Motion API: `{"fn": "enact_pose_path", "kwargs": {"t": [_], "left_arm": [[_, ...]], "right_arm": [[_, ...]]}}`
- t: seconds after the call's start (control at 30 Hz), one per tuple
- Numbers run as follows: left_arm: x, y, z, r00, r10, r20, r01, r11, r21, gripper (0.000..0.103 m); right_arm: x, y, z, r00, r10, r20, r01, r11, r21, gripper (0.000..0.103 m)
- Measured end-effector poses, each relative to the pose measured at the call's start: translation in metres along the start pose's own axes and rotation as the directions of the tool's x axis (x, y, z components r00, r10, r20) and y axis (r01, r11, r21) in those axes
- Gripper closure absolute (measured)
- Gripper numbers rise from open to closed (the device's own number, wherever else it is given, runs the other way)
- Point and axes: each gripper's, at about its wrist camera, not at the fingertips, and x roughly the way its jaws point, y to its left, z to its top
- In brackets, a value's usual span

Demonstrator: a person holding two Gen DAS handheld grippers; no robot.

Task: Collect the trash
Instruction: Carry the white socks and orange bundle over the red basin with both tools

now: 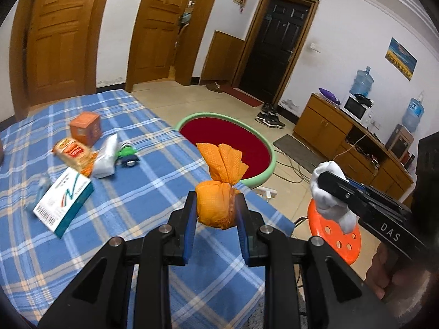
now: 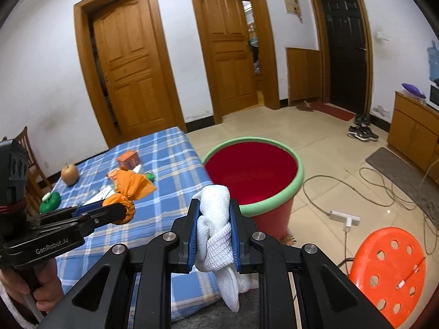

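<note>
Two tilted tools (image 1: 216, 205) (image 2: 214, 216), cloth-clamped.

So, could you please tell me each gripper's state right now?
Left gripper: shut on the orange cloth.
Right gripper: shut on the white cloth.

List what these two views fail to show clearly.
- Red bin: its bottom is hidden in both views by its own green rim and wall.
- White box: print too blurred in the left wrist view.
- Orange stool: legs cut off by the picture edge, right wrist view.
</note>
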Motion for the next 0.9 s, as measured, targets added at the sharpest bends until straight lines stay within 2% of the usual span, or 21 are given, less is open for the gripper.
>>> {"fn": "enact_pose_path", "kwargs": {"t": [0.27,0.53,0.7,0.8,0.9], "left_arm": [[0.015,-0.002,0.011,1.000,0.001,-0.001,-0.001,1.000,0.002,0.076],[0.041,0.002,0.027,0.999,0.039,-0.012,-0.038,0.999,0.029,0.075],[0.073,0.002,0.042,0.998,0.054,-0.026,-0.053,0.998,0.041,0.075],[0.098,0.007,0.055,0.998,0.045,-0.047,-0.045,0.999,0.005,0.075],[0.120,0.006,0.066,0.998,0.049,-0.050,-0.048,0.999,0.008,0.075]], "right_arm": [[0.006,-0.017,0.005,1.000,-0.023,0.006,0.023,1.000,0.019,0.083],[0.038,-0.038,0.020,1.000,-0.031,0.002,0.031,0.999,0.027,0.083],[0.073,-0.054,0.034,1.000,-0.016,-0.023,0.017,0.999,0.049,0.083],[0.091,-0.061,0.044,0.999,-0.007,-0.036,0.008,0.999,0.048,0.083],[0.107,-0.064,0.055,0.999,-0.007,-0.045,0.008,0.999,0.038,0.083]]}}
